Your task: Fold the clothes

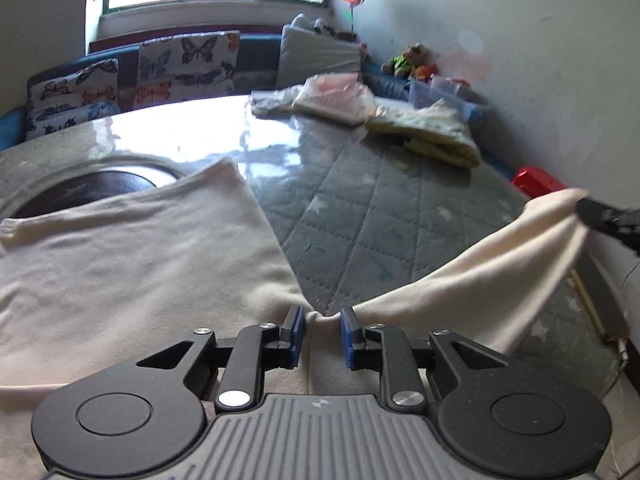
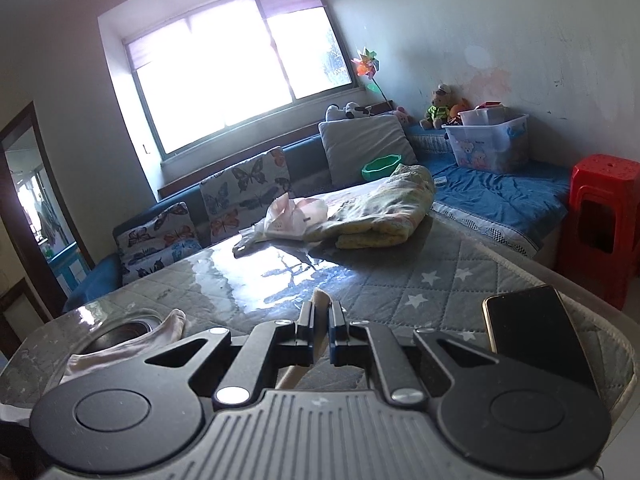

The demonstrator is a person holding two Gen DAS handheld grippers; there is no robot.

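Observation:
A cream garment [image 1: 140, 260] lies spread on the left half of the table, its far corner over a dark round recess [image 1: 80, 192]. My left gripper [image 1: 323, 320] is shut on the cloth where the sleeve meets the body. The sleeve [image 1: 480, 264] stretches up and to the right, off the table, to my right gripper [image 1: 588, 212], which pinches its end. In the right wrist view the right gripper [image 2: 321, 316] is shut on a narrow strip of cream cloth [image 2: 320, 300], and the garment's body [image 2: 132, 348] shows at the lower left.
A grey quilted table cover [image 1: 380, 232] under glossy plastic. A black phone [image 2: 528, 336] lies near the right edge. A folded yellow blanket [image 2: 384, 216] and plastic bags [image 2: 296, 216] sit at the far side. A red stool [image 2: 600, 220] and a sofa with a plastic bin [image 2: 488, 144] stand beyond.

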